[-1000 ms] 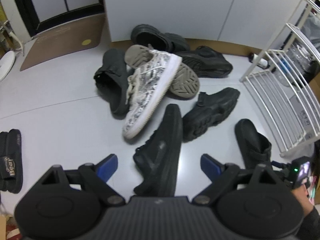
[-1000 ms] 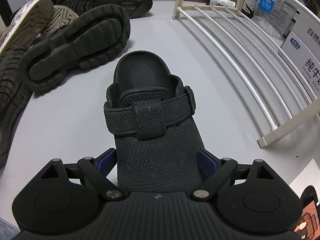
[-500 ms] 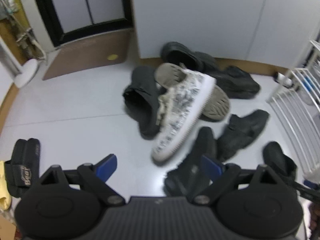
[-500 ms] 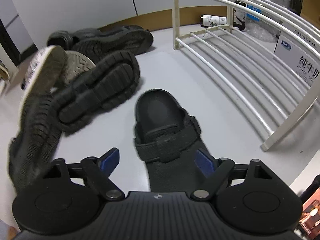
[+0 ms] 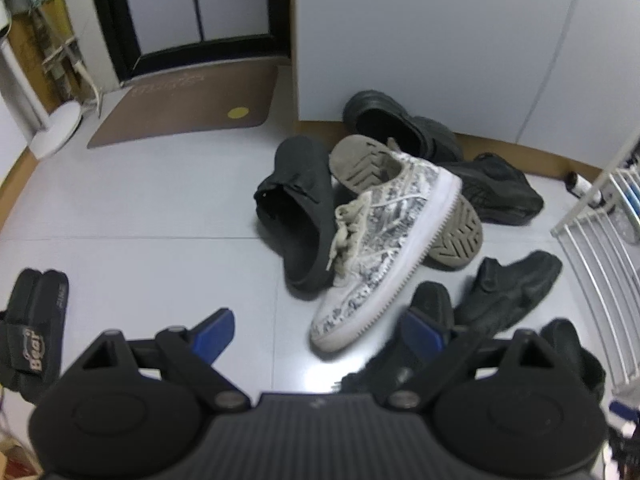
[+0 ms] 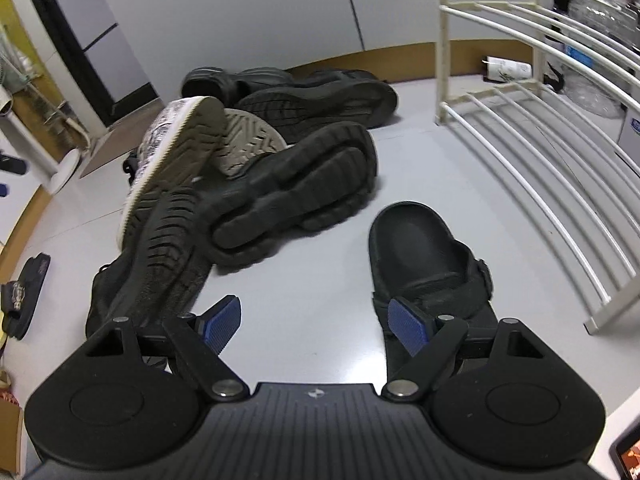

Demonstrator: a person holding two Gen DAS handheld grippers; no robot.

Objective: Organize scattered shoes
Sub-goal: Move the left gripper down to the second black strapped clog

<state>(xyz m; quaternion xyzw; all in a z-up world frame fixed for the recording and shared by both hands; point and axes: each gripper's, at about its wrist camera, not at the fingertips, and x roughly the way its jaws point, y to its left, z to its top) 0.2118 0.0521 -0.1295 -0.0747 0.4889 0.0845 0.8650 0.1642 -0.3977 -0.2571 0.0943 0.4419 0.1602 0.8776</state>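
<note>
on the pale tiled floor (image 5: 140, 216), shoes pile (image 5: 384, 216) beside a white rack (image 6: 540, 128); both jaws spread, empty.

Floor (image 5: 140, 208): pale grey, glossy tile. Patterned sneaker (image 5: 384, 248): white and grey mottled print, off-white laces, white sole edge; its overturned mate (image 5: 452, 236) shows a tan-grey chevron tread. Slip-on shoe (image 5: 296, 208): plain black. Strapped clog (image 6: 424, 264): black, dotted texture on the strap. Chunky-soled shoe (image 6: 292, 200): black, ridged tread. Slide sandals (image 5: 32, 332): black with pale lettering. Doormat (image 5: 188, 108): brown with one yellow dot. Rack (image 6: 532, 128): cream-white bars. Left gripper (image 5: 316, 332) and right gripper (image 6: 316, 322): black bodies, blue finger pads.
</note>
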